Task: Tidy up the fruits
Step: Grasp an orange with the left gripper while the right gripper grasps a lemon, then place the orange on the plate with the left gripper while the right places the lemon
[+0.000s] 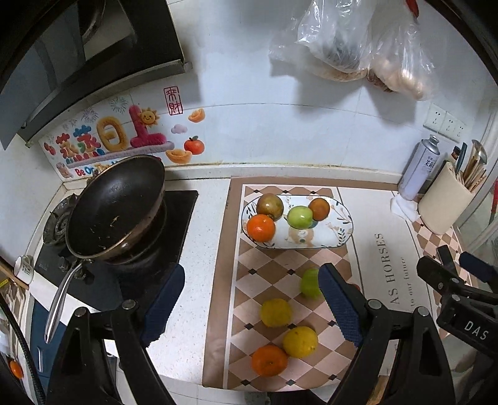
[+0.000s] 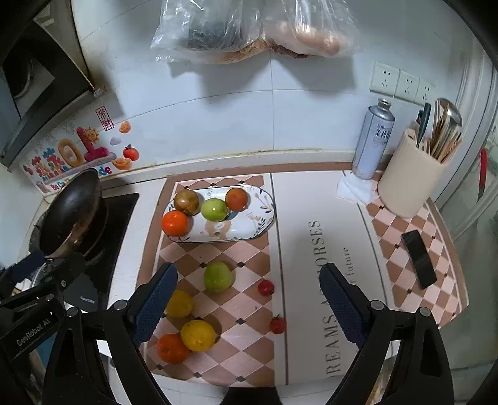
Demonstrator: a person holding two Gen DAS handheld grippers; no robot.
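Observation:
An oval patterned plate [image 1: 336, 230] [image 2: 255, 224] on the checked mat holds an orange [image 1: 260, 228], a brownish fruit [image 1: 269, 205], a green apple [image 1: 299, 216] and a dark orange fruit [image 1: 319, 208]. On the mat lie a green apple [image 2: 218, 276], two yellow lemons [image 2: 179, 303] [image 2: 198, 335], an orange [image 2: 172, 348] and two small red tomatoes [image 2: 265, 287] [image 2: 277, 324]. My left gripper [image 1: 252, 305] is open and empty above the loose fruit. My right gripper [image 2: 249, 302] is open and empty above the mat.
A black pan [image 1: 115, 205] sits on the stove at the left. A spray can [image 2: 373, 140], a utensil holder [image 2: 411, 180] and a black phone [image 2: 418, 258] stand at the right. Plastic bags [image 2: 249, 28] hang on the wall.

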